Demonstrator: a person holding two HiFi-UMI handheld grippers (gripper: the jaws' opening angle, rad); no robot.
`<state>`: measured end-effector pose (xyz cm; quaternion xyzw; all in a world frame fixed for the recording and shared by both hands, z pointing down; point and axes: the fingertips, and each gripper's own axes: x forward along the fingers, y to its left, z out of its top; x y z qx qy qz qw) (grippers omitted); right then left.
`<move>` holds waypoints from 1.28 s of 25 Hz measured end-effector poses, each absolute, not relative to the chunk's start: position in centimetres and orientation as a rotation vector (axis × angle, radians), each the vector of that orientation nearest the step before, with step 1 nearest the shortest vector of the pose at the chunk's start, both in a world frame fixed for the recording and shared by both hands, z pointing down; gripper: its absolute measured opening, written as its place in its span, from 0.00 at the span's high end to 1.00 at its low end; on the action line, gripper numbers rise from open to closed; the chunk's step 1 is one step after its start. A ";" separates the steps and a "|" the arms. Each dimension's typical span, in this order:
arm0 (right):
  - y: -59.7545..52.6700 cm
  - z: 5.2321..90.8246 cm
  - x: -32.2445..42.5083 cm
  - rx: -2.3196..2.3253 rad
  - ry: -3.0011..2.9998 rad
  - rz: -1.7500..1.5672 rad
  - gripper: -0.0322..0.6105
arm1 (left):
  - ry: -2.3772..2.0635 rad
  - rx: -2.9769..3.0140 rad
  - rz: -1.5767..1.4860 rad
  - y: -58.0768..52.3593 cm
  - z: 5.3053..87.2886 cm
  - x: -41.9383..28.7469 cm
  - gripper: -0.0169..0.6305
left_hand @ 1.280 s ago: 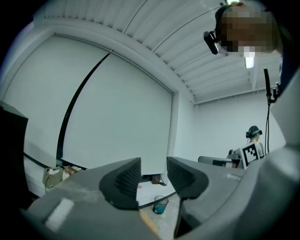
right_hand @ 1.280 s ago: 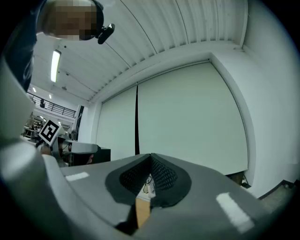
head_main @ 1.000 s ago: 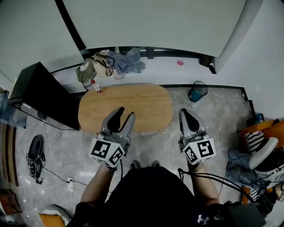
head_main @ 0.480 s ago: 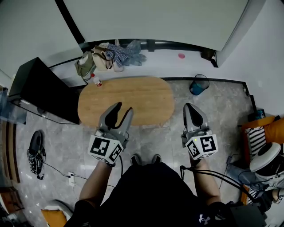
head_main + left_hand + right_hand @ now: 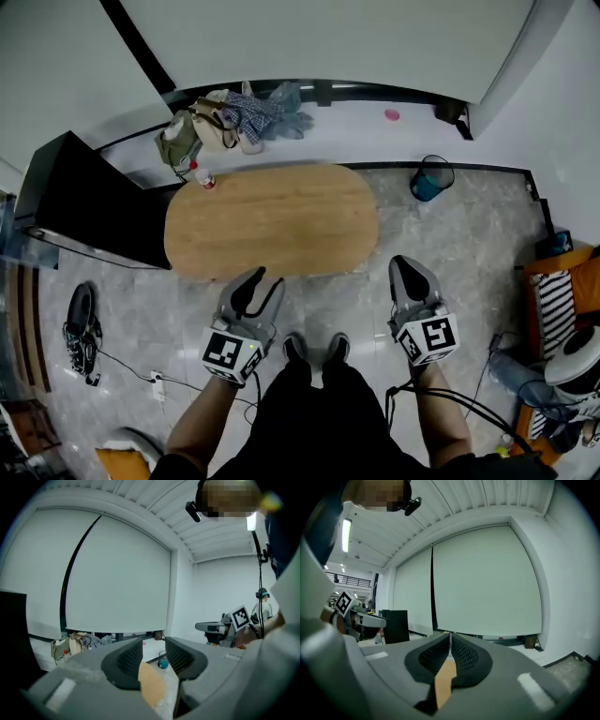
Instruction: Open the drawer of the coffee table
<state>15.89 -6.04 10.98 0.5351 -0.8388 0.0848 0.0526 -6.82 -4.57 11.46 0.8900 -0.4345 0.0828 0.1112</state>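
Note:
The oval wooden coffee table [image 5: 272, 220] stands in the middle of the head view; no drawer shows in any view. My left gripper [image 5: 267, 278] hovers just off the table's near edge, left of centre. It is open with nothing between its jaws, which have just been closing a little. My right gripper [image 5: 409, 264] is shut and empty, over the floor off the table's near right end. In the left gripper view the left gripper [image 5: 153, 651] frames a strip of the tabletop [image 5: 151, 686]. In the right gripper view the right gripper [image 5: 450, 641] has its pads together.
A black cabinet [image 5: 84, 202] stands left of the table. Bags and clothes [image 5: 225, 127] lie behind it, and a small bottle [image 5: 202, 178] sits at its far left corner. A blue bin [image 5: 429, 181] stands at the right. Shoes [image 5: 80, 323] and a cable lie on the floor.
Both grippers have sunk and drawn back toward the person, from over the table's near edge to just in front of it. The left jaws look slightly narrower.

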 end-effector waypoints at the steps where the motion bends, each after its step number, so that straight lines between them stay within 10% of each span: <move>1: -6.2 12.5 16.1 1.616 -2.535 0.291 0.93 | -1.265 2.611 0.273 -4.5 12.5 -6.7 0.73; 32: -4.1 67.4 22.2 1.434 -2.250 0.796 0.85 | -0.898 2.277 0.653 1.6 69.6 -6.8 0.64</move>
